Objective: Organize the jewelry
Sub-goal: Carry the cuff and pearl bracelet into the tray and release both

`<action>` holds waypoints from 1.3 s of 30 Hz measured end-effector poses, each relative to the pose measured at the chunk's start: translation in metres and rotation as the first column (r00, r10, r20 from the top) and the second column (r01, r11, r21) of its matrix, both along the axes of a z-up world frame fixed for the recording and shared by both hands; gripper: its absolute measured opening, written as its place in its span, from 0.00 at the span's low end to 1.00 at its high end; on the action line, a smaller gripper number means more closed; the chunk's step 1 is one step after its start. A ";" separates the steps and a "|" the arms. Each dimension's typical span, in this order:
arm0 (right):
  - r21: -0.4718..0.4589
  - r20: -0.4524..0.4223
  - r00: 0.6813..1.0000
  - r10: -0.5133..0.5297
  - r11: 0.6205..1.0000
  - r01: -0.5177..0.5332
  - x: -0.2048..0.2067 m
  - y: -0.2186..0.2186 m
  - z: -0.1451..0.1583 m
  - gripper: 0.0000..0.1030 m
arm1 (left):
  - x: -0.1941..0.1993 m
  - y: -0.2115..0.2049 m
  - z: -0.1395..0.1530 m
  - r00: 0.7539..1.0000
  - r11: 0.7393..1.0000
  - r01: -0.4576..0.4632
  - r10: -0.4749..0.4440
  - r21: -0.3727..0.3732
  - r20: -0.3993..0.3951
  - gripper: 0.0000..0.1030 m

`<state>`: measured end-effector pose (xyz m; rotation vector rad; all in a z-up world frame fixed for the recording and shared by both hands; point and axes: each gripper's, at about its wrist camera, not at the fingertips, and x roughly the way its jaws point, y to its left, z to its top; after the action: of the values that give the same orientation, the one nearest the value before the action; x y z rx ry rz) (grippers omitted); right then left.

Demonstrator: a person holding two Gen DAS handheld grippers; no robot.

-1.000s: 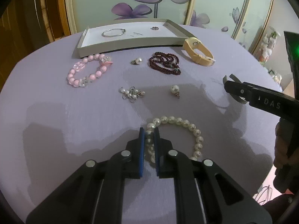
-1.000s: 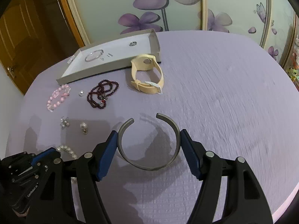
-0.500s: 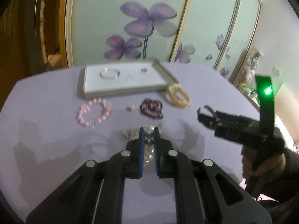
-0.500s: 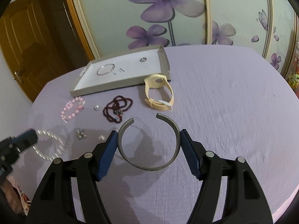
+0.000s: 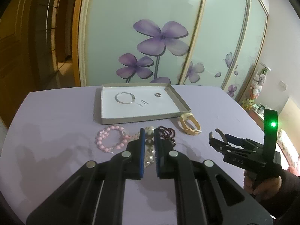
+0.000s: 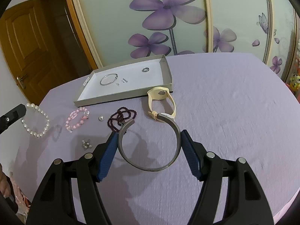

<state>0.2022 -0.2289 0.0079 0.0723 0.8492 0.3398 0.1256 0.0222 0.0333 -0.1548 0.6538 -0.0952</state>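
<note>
Carry-to-tray step. Left tool (image 5: 149,140) clamped on pearl bracelet (image 6: 36,121), hanging clear of worktop (image 6: 234,112). Right tool (image 6: 149,140) grips grey cuff bangle (image 6: 150,166) by its sides. Tray (image 5: 179,98) ahead of both tools; next: move forward over it, then release.

My left jaws pinch the white pearl bracelet (image 6: 36,121) – it dangles clear of the purple cloth. My right pads clasp the open grey metal cuff (image 6: 148,146), gap facing away. On the cloth lie a pink bead bracelet (image 6: 76,119), dark red beads (image 6: 121,117) and a cream watch (image 6: 162,102) – just before the grey tray (image 6: 166,71).
</note>
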 end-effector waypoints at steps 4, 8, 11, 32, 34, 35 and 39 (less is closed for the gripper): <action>0.002 0.002 1.000 -0.002 1.000 0.002 0.003 0.000 0.001 0.67 | 0.003 0.006 0.000 1.000 1.000 -0.016 0.016 -0.003 -0.004 0.09; 0.005 0.009 1.000 0.001 1.000 -0.001 0.008 0.002 0.004 0.67 | 0.005 0.010 0.000 1.000 1.000 -0.025 0.025 -0.015 -0.005 0.09; 0.014 0.014 1.000 -0.002 1.000 0.002 0.015 0.004 0.006 0.67 | 0.009 0.012 0.001 0.999 0.999 -0.035 0.035 -0.014 -0.007 0.09; -0.015 0.027 0.996 0.083 0.996 -0.083 0.162 0.067 0.026 0.67 | 0.130 0.044 0.018 0.998 0.997 -0.066 0.066 -0.035 0.012 0.09; -0.020 -0.031 0.996 0.089 0.996 -0.090 0.180 0.078 0.012 0.67 | 0.142 0.046 0.015 0.998 0.997 -0.068 0.068 -0.028 0.004 0.09; -0.026 -0.053 0.995 0.089 0.996 -0.090 0.186 0.082 0.005 0.67 | 0.150 0.048 0.012 0.998 0.997 -0.069 0.069 -0.028 -0.003 0.09; -0.077 -0.133 0.988 0.078 0.993 -0.089 0.206 0.097 -0.022 0.67 | 0.172 0.053 0.004 0.997 0.997 -0.072 0.071 -0.025 -0.026 0.09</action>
<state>0.4086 -0.1320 -0.0142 -0.0188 0.9961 0.3811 0.2974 0.0754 0.0375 -0.2042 0.6719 -0.0329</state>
